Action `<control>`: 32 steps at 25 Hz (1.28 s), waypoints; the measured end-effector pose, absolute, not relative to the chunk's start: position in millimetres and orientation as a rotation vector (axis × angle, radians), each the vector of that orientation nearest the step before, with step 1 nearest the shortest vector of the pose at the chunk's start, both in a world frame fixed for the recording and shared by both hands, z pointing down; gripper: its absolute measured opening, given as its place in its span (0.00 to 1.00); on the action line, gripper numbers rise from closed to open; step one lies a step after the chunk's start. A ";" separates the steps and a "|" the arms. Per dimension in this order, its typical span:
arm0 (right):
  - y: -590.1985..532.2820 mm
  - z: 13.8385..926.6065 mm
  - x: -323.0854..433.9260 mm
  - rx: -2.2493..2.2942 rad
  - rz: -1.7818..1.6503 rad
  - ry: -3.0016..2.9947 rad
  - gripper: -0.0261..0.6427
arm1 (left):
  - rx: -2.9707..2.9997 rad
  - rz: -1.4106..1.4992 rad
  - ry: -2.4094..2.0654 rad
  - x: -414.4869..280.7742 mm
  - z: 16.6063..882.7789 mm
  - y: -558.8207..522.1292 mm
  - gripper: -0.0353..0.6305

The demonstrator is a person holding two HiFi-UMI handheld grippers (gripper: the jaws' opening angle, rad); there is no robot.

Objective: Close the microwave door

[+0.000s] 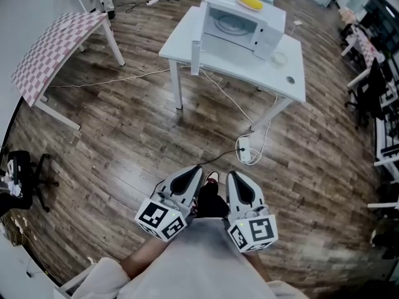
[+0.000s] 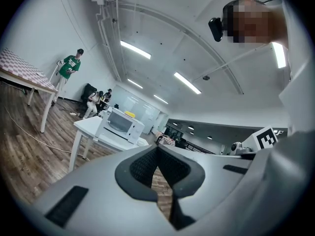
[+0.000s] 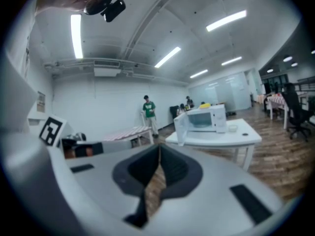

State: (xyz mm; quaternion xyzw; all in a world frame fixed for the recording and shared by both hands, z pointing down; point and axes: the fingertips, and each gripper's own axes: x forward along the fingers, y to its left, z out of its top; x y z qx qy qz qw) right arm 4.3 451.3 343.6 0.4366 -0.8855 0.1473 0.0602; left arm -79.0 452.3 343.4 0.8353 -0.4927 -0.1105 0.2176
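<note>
The white microwave [image 1: 240, 23] stands on a white table [image 1: 293, 80] at the far side of the room, well away from me. Its door [image 1: 196, 55] hangs open at the microwave's left, past the table's front edge. A yellow thing [image 1: 250, 2] lies on top of it. My left gripper [image 1: 197, 169] and right gripper [image 1: 232, 175] are held low and close to my body, side by side, both shut and empty. The microwave [image 2: 123, 123] shows small in the left gripper view. In the right gripper view, the microwave [image 3: 206, 118] appears with its open door [image 3: 181, 128].
A checkered table [image 1: 56, 42] stands at the left, and a power strip with cables [image 1: 244, 149] lies on the wooden floor between me and the white table. A small bowl [image 1: 278, 59] sits beside the microwave. Desks and chairs [image 1: 374, 86] line the right side. A person in green [image 2: 70, 68] stands far off.
</note>
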 end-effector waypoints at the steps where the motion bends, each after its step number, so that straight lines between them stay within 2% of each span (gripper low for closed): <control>1: 446.3 344.7 4.7 1.317 0.449 -2.677 0.07 | 2.312 -0.306 -1.363 -78.3 343.7 447.3 0.08; 32: 271.6 352.4 17.9 1.119 0.455 -2.758 0.07 | 2.261 -0.268 -1.407 -40.7 350.3 280.5 0.08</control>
